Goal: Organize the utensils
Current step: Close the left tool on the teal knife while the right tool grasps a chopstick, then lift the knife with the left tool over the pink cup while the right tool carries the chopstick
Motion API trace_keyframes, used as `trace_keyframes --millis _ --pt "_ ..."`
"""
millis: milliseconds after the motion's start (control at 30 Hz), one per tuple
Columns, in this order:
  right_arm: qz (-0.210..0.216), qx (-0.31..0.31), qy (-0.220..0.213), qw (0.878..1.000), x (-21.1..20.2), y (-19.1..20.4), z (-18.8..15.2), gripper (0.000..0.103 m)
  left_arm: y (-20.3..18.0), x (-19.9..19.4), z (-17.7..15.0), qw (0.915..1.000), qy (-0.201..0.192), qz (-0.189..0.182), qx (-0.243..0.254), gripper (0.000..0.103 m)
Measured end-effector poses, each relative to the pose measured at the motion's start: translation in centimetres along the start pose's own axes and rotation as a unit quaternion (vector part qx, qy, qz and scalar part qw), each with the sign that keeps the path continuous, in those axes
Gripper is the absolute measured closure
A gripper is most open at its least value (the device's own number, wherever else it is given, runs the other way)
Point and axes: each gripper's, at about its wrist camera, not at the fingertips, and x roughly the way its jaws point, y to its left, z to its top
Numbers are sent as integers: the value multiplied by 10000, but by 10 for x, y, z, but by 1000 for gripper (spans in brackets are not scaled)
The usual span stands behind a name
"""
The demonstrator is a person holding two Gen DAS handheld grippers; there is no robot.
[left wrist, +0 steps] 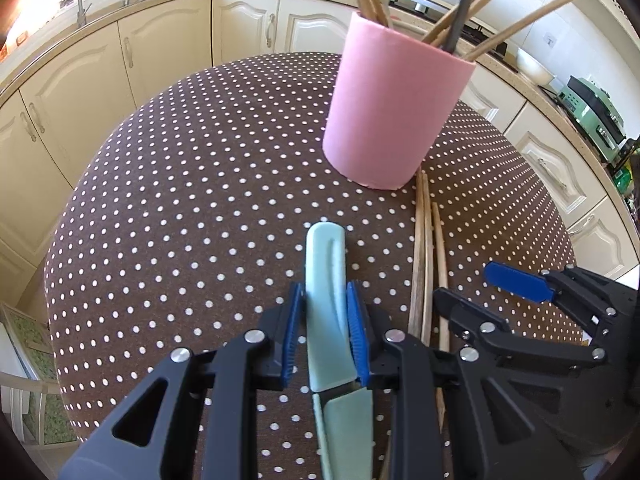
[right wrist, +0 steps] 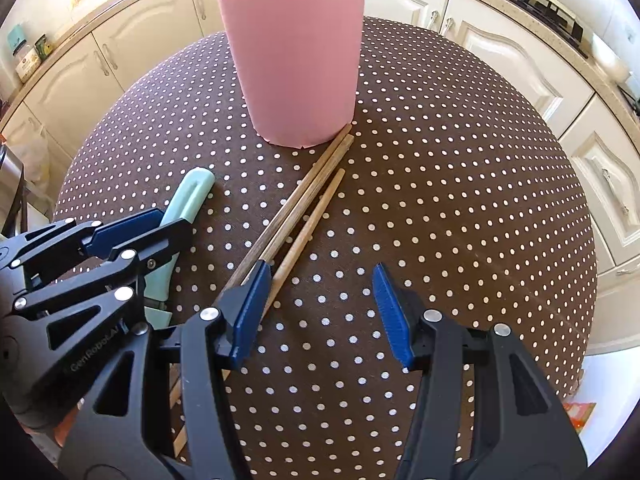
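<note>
A pink cup (left wrist: 396, 112) (right wrist: 296, 60) stands at the far side of the table with several wooden sticks and one black utensil in it. Three wooden sticks (left wrist: 424, 240) (right wrist: 316, 184) lie on the cloth, reaching from the cup's foot toward me. My left gripper (left wrist: 325, 292) (right wrist: 170, 222) is shut on the handle of a mint-green utensil (left wrist: 325, 256) (right wrist: 192, 192), which points toward the cup. My right gripper (right wrist: 318, 276) (left wrist: 464, 280) stands open low over the cloth. Its left finger covers the near ends of the sticks, and mostly bare cloth shows between the jaws.
The round table (right wrist: 460, 200) wears a brown cloth with white dots and drops off on all sides. Cream cabinets (left wrist: 80, 92) and a counter ring it, with a hob and pots behind the cup and a green appliance (left wrist: 592, 116) at the right.
</note>
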Motion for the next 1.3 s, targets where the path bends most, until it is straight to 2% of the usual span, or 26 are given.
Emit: trace_keyframes --millis 67,200,300,433,533,567,633,800,933,1100,1300 --pt "-167 -148 -63 9997 2 8 -2 49 3 -1 0 10000 5 -52 -56 79" --pt "-36 -181 -89 9998 0 3 -6 53 -3 0 -1 9999 11 54 130 77" --pt "3 -224 1 9997 -3 -4 -6 72 -13 2 1 9992 71 203 334 75" --pt "-4 -154 88 9998 -4 -13 -5 87 -25 7 6 9972 174 426 589 74" --pt "130 -76 26 9999 -7 -21 -7 96 -29 9 9 9961 158 509 705 77" --pt "139 -29 -9 9999 -8 -24 -10 97 -31 10 11 9962 130 486 709 82" --pt "223 64 -95 9997 -9 -31 -12 97 -31 8 12 9973 71 401 613 83" --pt "442 223 -394 9980 -18 -40 -21 97 -29 -8 9 9979 -366 113 516 83" --pt "581 346 -839 9942 -37 -46 -27 97 -35 -31 7 9951 -861 -36 489 83" --pt "805 459 -1495 9844 -69 -53 -34 97 -38 -62 7 9868 -1559 -221 367 83" --pt "1058 492 -2339 9652 -110 -56 -37 97 -31 -91 7 9741 -2199 -461 234 83"
